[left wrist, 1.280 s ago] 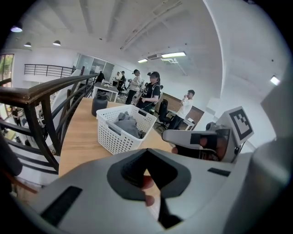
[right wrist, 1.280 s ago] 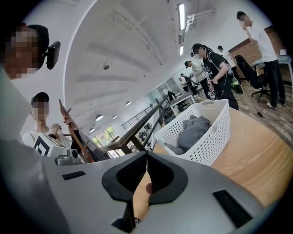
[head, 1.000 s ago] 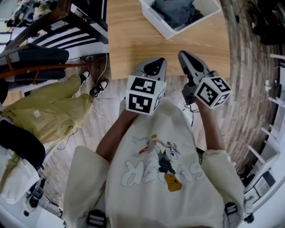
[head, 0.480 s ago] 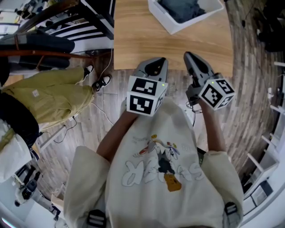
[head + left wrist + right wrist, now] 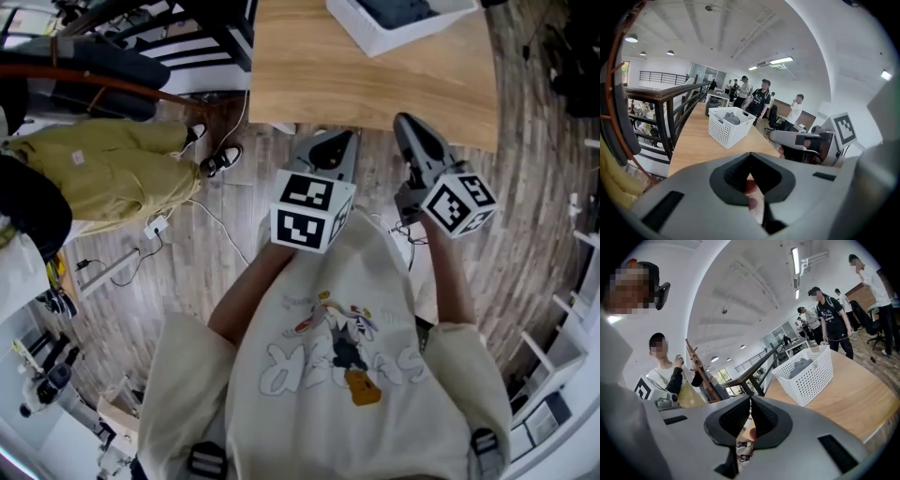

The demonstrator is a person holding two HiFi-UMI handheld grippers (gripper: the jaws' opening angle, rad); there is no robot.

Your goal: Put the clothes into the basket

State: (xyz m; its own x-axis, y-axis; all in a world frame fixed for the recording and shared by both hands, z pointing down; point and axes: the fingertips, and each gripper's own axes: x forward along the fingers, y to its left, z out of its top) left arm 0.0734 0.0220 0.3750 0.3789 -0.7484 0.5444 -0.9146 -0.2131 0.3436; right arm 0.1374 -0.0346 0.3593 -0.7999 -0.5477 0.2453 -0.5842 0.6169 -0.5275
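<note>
The white slatted basket (image 5: 394,26) stands on the wooden table (image 5: 356,84) at the top of the head view, with dark clothes (image 5: 405,9) inside. It shows again as the basket (image 5: 727,127) holding grey clothes (image 5: 731,118), and as the basket (image 5: 805,373) in the right gripper view. My left gripper (image 5: 336,137) and right gripper (image 5: 407,124) hover side by side over the floor, just short of the table's near edge. Both are shut with nothing between the jaws. A yellow garment (image 5: 108,169) hangs at the left on a rack.
A dark railing (image 5: 670,112) runs along the table's left side. A wooden clothes rack (image 5: 84,80) with a dark garment stands far left. Cables and a pair of shoes (image 5: 220,159) lie on the plank floor. Several people (image 5: 759,101) stand beyond the table.
The head view has swung: table and basket slid up and right in the frame, the yellow garment moved up. Both grippers stay shut, side by side in front of the body.
</note>
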